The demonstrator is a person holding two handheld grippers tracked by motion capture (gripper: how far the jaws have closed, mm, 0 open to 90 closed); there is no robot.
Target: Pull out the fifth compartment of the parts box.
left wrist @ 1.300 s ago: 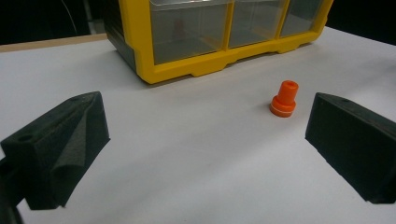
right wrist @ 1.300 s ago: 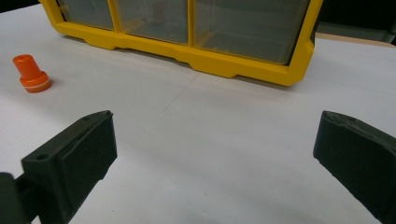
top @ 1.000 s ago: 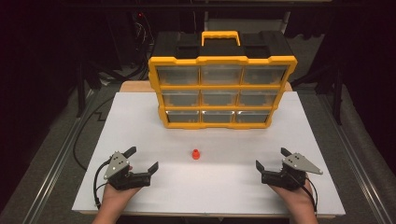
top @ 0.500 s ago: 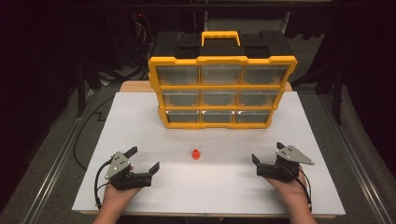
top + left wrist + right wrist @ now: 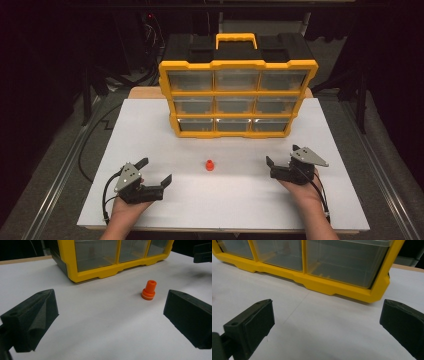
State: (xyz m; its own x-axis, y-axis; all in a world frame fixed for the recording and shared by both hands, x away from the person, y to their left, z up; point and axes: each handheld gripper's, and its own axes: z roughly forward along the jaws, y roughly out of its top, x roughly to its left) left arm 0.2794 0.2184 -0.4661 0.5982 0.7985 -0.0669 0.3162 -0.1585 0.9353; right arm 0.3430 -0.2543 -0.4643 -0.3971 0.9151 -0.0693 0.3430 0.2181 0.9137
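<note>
Orange Peg Stands Between Two Open Tools

An orange peg [image 5: 209, 165] stands upright on the white surface [image 5: 240, 195], in front of the yellow drawer organizer [image 5: 237, 95]. The left tool [image 5: 152, 172] and right tool [image 5: 280, 162] (jaws spread, empty) flank it, well apart.

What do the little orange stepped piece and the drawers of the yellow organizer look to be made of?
The small orange stepped plug looks like moulded plastic or rubber: uniform colour, soft matte sheen; which one is unclear. The yellow organizer's clear drawers look like transparent hard plastic, see-through with glossy reflections, set in an opaque yellow plastic-looking frame.
</note>
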